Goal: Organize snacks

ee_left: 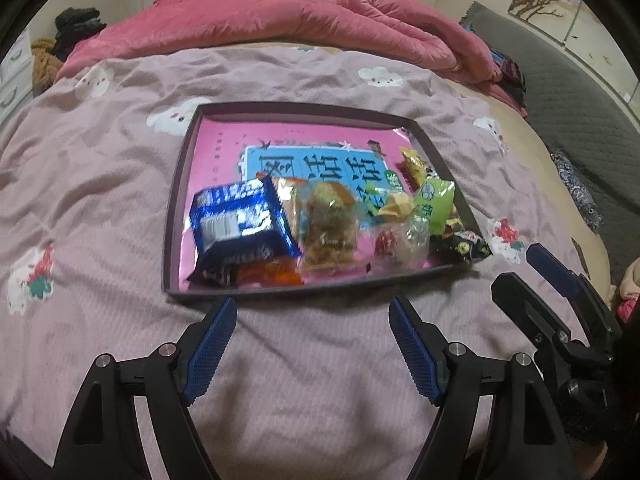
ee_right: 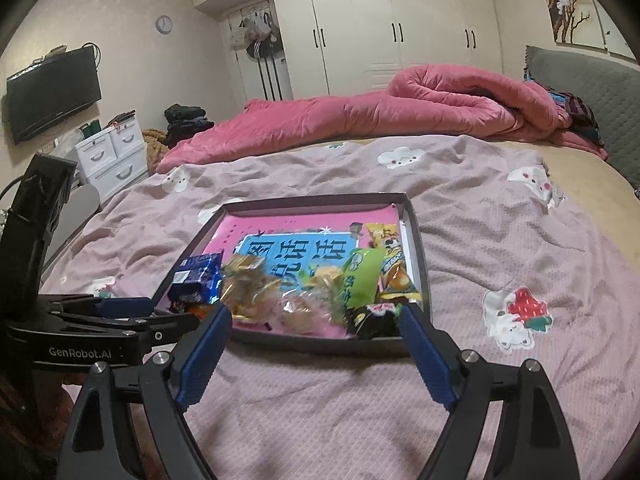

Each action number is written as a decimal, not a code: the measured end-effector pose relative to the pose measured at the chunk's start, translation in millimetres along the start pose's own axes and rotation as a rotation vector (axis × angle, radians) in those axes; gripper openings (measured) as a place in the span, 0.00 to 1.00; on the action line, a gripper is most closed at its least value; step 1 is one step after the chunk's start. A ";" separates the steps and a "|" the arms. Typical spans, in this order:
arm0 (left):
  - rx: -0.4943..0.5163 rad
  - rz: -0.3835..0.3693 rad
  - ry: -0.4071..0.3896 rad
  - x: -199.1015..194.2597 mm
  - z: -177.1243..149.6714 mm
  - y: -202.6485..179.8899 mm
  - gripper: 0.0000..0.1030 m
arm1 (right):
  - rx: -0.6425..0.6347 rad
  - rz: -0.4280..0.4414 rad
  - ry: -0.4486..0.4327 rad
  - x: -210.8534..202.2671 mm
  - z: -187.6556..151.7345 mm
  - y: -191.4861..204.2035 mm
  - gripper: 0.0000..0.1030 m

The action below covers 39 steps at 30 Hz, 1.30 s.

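Observation:
A dark shallow tray (ee_left: 176,200) (ee_right: 418,248) lies on the bed with a pink book (ee_left: 224,140) (ee_right: 240,226) inside it. Several snack packs are piled at its near end: a blue biscuit pack (ee_left: 240,220) (ee_right: 198,276), a clear pack of brown snacks (ee_left: 330,224) (ee_right: 252,288), a green pack (ee_left: 436,200) (ee_right: 362,276), a yellow pack (ee_left: 416,162) (ee_right: 390,252) and a black pack (ee_left: 464,246) (ee_right: 372,318). My left gripper (ee_left: 312,310) is open and empty, just short of the tray's near rim. My right gripper (ee_right: 316,316) (ee_left: 516,268) is open and empty over the near rim.
The tray sits on a mauve bedsheet (ee_left: 100,184) (ee_right: 500,240) printed with cartoon animals. A rolled pink quilt (ee_left: 280,24) (ee_right: 400,108) lies along the far side. A grey headboard (ee_right: 592,92) is at the right. White drawers (ee_right: 112,156) and a wall television (ee_right: 52,92) stand at the left.

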State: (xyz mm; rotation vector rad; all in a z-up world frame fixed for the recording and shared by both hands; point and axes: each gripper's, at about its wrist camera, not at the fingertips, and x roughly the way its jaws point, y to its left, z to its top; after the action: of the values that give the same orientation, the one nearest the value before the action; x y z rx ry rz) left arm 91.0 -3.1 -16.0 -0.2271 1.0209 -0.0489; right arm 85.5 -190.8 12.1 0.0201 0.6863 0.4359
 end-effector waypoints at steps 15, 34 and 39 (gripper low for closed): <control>0.000 -0.007 -0.013 -15.9 -31.3 6.6 0.78 | 0.002 -0.047 0.067 -13.5 -12.2 15.3 0.88; 0.005 0.025 -0.047 -38.1 -50.7 4.6 0.78 | 0.012 -0.076 0.118 -19.0 -26.7 19.5 0.89; 0.006 0.036 -0.045 -38.2 -51.9 4.6 0.78 | 0.013 -0.072 0.119 -18.8 -27.1 19.0 0.89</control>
State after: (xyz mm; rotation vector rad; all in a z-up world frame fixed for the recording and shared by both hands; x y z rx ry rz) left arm 26.6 -1.5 -10.9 -0.2036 0.9793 -0.0138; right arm 48.5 -184.3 5.4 -0.0186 0.8044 0.3655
